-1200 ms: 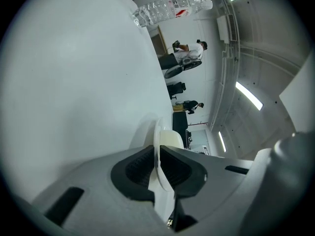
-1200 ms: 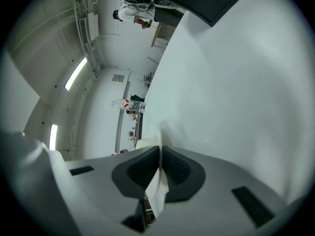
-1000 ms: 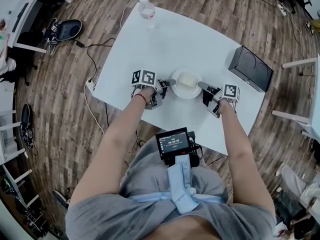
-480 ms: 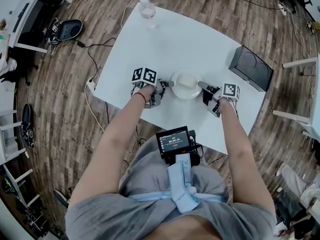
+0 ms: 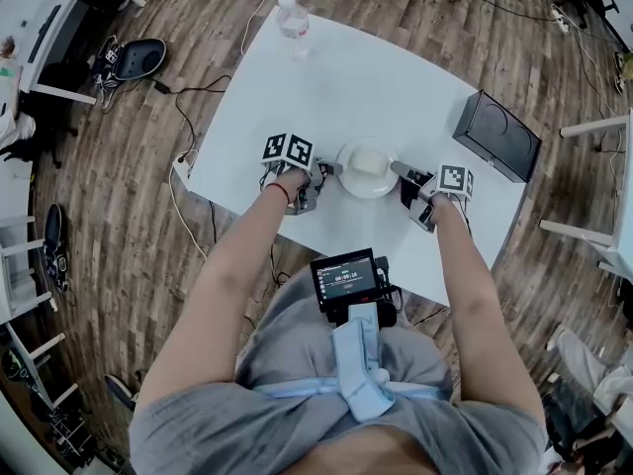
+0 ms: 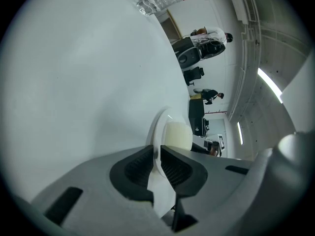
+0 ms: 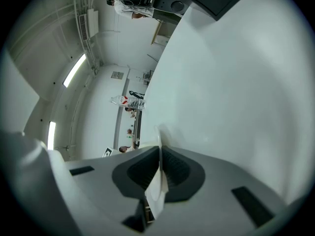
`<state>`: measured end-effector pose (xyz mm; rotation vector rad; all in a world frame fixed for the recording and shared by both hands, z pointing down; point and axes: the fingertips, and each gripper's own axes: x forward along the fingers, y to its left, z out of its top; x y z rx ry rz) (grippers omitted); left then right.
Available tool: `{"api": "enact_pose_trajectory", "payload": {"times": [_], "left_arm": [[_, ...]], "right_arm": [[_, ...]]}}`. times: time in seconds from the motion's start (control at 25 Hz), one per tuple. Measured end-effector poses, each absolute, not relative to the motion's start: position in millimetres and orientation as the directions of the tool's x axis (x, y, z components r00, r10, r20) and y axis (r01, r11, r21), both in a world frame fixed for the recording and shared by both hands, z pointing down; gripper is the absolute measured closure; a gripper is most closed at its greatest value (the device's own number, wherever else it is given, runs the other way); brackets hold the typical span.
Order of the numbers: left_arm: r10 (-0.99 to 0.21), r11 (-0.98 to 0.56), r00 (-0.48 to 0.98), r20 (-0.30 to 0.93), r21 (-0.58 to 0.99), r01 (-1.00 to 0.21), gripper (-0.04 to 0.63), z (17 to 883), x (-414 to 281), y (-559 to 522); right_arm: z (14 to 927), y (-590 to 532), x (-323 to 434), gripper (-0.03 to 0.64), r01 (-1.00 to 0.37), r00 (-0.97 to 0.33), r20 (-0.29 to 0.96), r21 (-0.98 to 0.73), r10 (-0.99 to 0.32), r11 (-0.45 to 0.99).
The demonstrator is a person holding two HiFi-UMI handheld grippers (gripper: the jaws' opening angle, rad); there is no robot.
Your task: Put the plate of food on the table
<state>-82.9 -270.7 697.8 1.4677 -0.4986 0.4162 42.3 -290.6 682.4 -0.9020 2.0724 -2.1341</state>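
A white plate (image 5: 367, 169) with a pale block of food (image 5: 368, 159) sits at the near middle of the white table (image 5: 356, 77). My left gripper (image 5: 332, 166) is shut on the plate's left rim, my right gripper (image 5: 399, 170) on its right rim. In the left gripper view the plate rim (image 6: 158, 132) is pinched between the dark pads (image 6: 135, 168), with the pale food (image 6: 177, 135) beyond. In the right gripper view the plate's thin edge (image 7: 158, 181) runs between the closed pads (image 7: 176, 170). Whether the plate rests on the tabletop cannot be told.
A clear water bottle (image 5: 290, 20) stands at the table's far left corner. A black box (image 5: 497, 135) lies at the right edge. Cables (image 5: 183, 117) trail on the wooden floor to the left. White furniture (image 5: 603, 196) stands to the right.
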Motion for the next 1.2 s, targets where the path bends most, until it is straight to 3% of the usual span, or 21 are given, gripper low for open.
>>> {"api": "enact_pose_trajectory", "payload": {"times": [0.44,1.2], "left_arm": [[-0.025,0.064,0.844,0.535,0.844,-0.533,0.563,693.6,-87.9,-272.5],[0.01,0.033,0.836,0.549,0.835,-0.549,0.563,697.3,-81.0,-267.7]], "right_arm": [[679.9,-291.6,40.7,0.578,-0.393,-0.834,0.392,-0.916,-0.389,-0.082],[688.7,-283.0,45.1,0.556,-0.644,-0.745,0.612,-0.763,-0.264,0.051]]}}
